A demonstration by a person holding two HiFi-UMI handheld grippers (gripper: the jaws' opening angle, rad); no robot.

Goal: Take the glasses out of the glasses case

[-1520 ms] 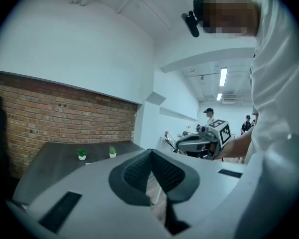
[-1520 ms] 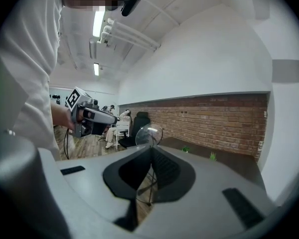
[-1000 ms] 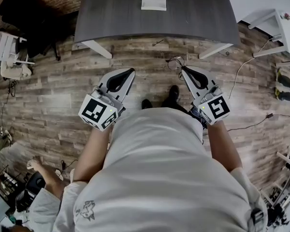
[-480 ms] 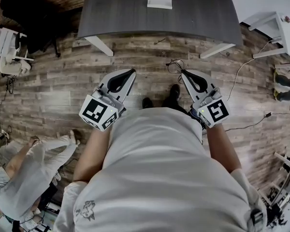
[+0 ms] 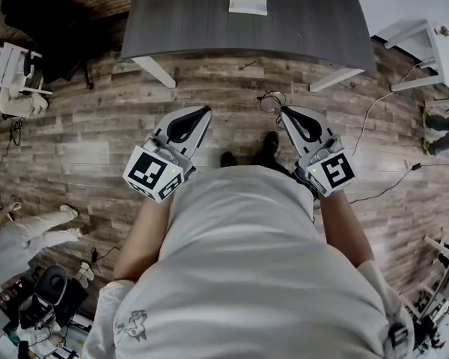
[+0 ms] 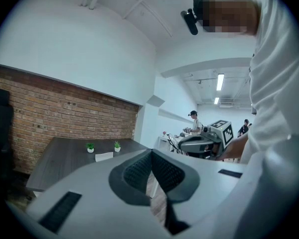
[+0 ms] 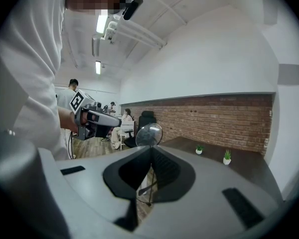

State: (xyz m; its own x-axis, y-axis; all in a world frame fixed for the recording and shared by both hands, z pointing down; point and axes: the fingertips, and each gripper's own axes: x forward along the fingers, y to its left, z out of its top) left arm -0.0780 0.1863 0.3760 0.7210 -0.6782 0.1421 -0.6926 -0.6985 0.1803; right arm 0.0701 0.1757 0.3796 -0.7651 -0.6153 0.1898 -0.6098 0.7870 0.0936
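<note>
The glasses are thin-framed with round lenses and hang over the wooden floor at the tip of my right gripper, which is shut on them. In the right gripper view one lens sticks up above the jaws and a thin temple runs down between the pads. My left gripper is shut with nothing in it; its pads meet. A flat white rectangular thing, possibly the case, lies on the dark table, well ahead of both grippers.
Two small potted plants stand on the table behind the white thing. A cable lies on the floor at the right. A black chair and a white chair stand at the left. Someone in white is at the lower left.
Both grippers keep their pose and the right one keeps its hold on the glasses. The person in white at the lower left has moved across the floor there.
</note>
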